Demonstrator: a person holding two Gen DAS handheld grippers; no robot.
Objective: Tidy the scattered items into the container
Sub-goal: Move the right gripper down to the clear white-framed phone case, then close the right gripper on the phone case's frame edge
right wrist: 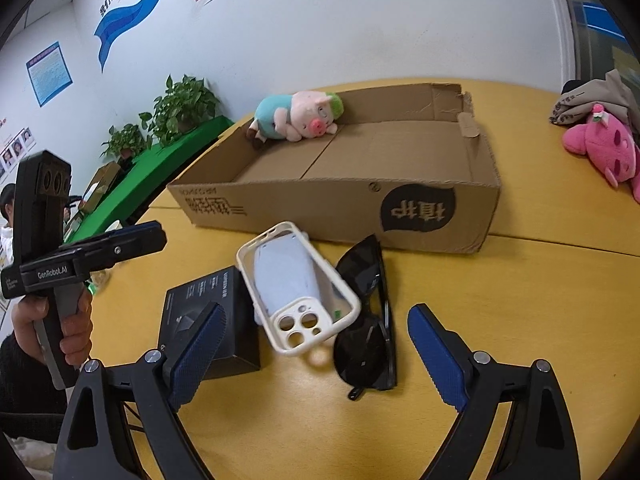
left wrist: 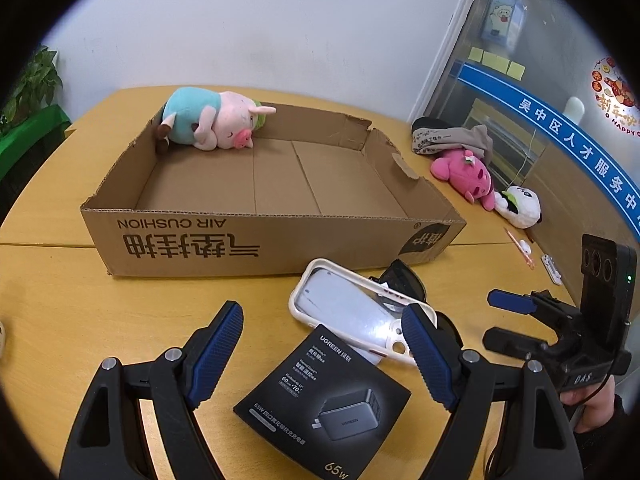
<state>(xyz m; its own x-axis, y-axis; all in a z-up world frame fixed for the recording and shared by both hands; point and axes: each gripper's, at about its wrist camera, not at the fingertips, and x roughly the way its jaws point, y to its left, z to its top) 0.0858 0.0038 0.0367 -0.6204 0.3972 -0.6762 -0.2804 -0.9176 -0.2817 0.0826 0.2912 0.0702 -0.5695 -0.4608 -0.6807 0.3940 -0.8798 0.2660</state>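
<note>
Your left gripper (left wrist: 322,354) hides one end of the white case (left wrist: 352,312), and the sunglasses (right wrist: 370,312) lie half under that case, one lens barely showing from the left camera. Both your grippers gape wide, gripping nothing; the right gripper (right wrist: 316,356) hovers above case and glasses. The matte black charger box (left wrist: 324,404) lies flat between your left fingers, untouched. Behind stands the torn cardboard box (left wrist: 272,236), a plush pig (left wrist: 212,122) in its far corner. Near the wall, a pink plush (left wrist: 466,174) lies under crumpled cloth.
</note>
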